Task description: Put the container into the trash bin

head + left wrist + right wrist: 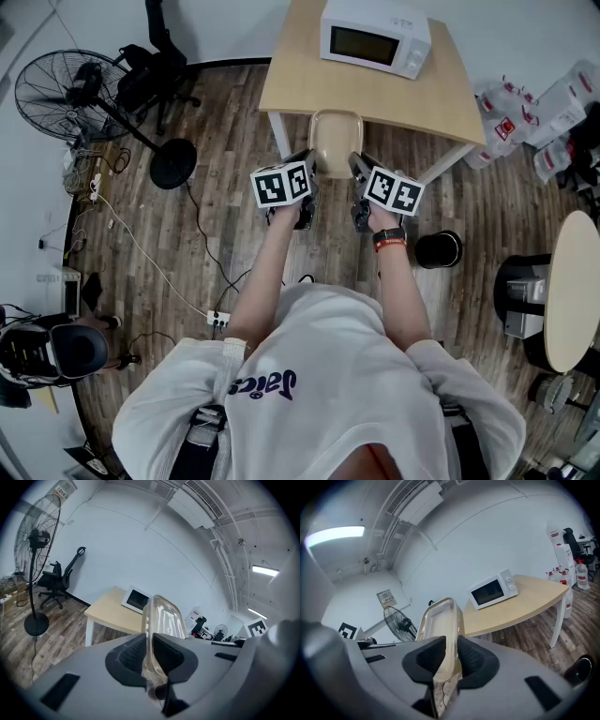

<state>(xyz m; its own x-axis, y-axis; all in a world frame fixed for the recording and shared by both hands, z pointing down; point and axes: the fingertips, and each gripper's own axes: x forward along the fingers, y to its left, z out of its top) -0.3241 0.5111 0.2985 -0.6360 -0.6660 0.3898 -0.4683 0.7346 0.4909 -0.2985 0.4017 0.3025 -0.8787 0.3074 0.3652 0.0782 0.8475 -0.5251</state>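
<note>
A clear plastic container (336,141) hangs in the air over the wooden floor, held level between both grippers in front of the table. My left gripper (311,176) is shut on its left rim, and the container (164,618) stands edge-on between the left gripper's (151,660) dark pads. My right gripper (357,176) is shut on the opposite rim, where the container (438,620) rises from the right gripper's (451,657) pads. A small black round trash bin (438,249) stands on the floor to the right of my right hand; the trash bin (580,668) shows at the lower right edge.
A light wooden table (412,98) with a white microwave (375,36) stands just beyond the container. A standing fan (66,89) and an office chair (155,66) are at the far left. Water bottles (525,112) lie at the right, a round table (572,291) nearer. A power strip (217,319) with cables lies on the floor.
</note>
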